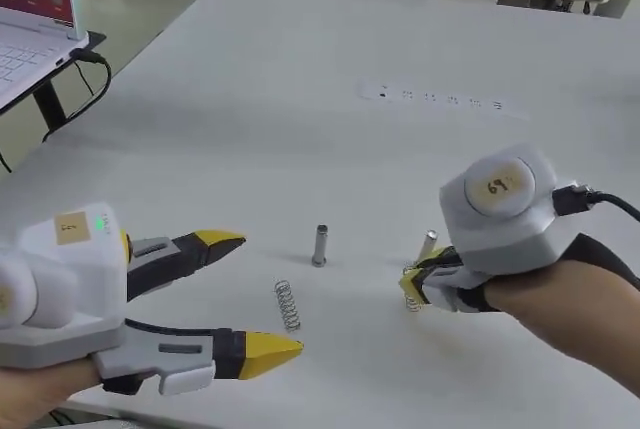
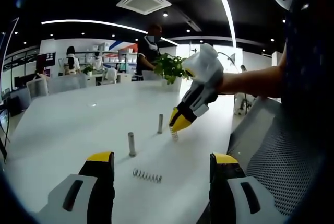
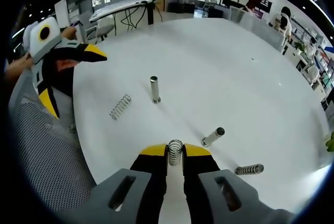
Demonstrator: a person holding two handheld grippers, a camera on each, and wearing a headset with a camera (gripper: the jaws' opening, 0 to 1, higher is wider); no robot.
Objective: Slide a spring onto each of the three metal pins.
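Observation:
Two metal pins stand upright on the white table: one in the middle, the other just beside my right gripper. That gripper is shut on a spring, held upright just short of the nearer pin. A loose spring lies flat near the front edge, between the spread yellow tips of my left gripper, which is open and empty. Another loose spring lies to the right of the held one. The left gripper view has the flat spring ahead of its fingers.
A laptop with a black cable sits at the far left on a stand. A flush socket strip lies in the tabletop further back. The table's front edge runs close under both grippers. A mesh chair is at the near side.

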